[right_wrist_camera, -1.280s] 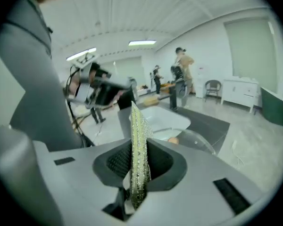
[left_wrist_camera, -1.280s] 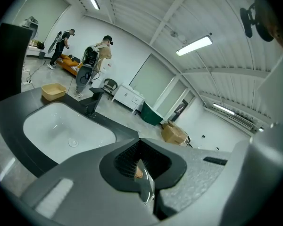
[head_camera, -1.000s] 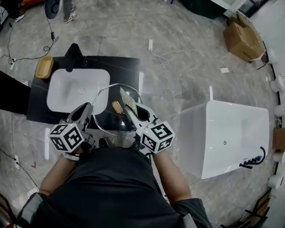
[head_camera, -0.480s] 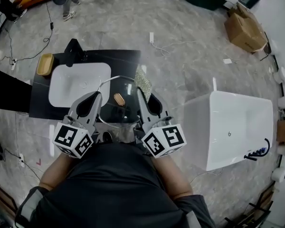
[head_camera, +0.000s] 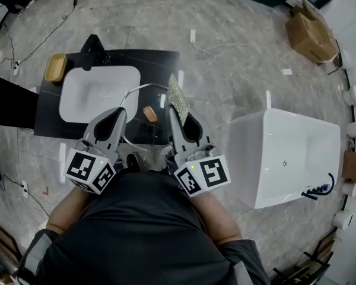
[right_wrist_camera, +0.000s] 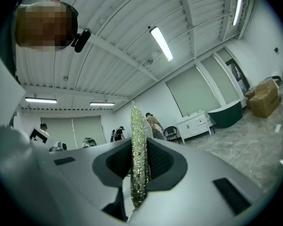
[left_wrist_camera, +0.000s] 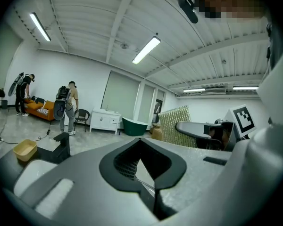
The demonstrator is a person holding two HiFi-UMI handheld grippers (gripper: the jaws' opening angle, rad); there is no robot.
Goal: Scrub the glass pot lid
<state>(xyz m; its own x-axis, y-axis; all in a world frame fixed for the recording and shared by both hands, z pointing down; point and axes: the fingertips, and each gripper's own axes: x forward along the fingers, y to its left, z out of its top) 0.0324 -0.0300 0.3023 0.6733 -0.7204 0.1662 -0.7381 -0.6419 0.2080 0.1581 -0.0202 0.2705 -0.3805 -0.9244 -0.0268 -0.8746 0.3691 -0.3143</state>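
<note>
Two grippers are entered, both engaged. Left gripper [head_camera: 116,119]: clamped on the metal rim of the glass pot lid [head_camera: 147,128], which is held up just beside the white sink [head_camera: 77,82], presumably so that it is steadied for rubbing. Right gripper [head_camera: 179,119]: clenched on a glittery scrub pad [head_camera: 176,98], held edge-up at the lid's right rim, apparently readied for scrubbing. Contact with the glass cannot be told.

Nothing you can read here, only black-and-white square markers on your left cube [head_camera: 89,170] and right cube [head_camera: 202,174], lower centre.
</note>
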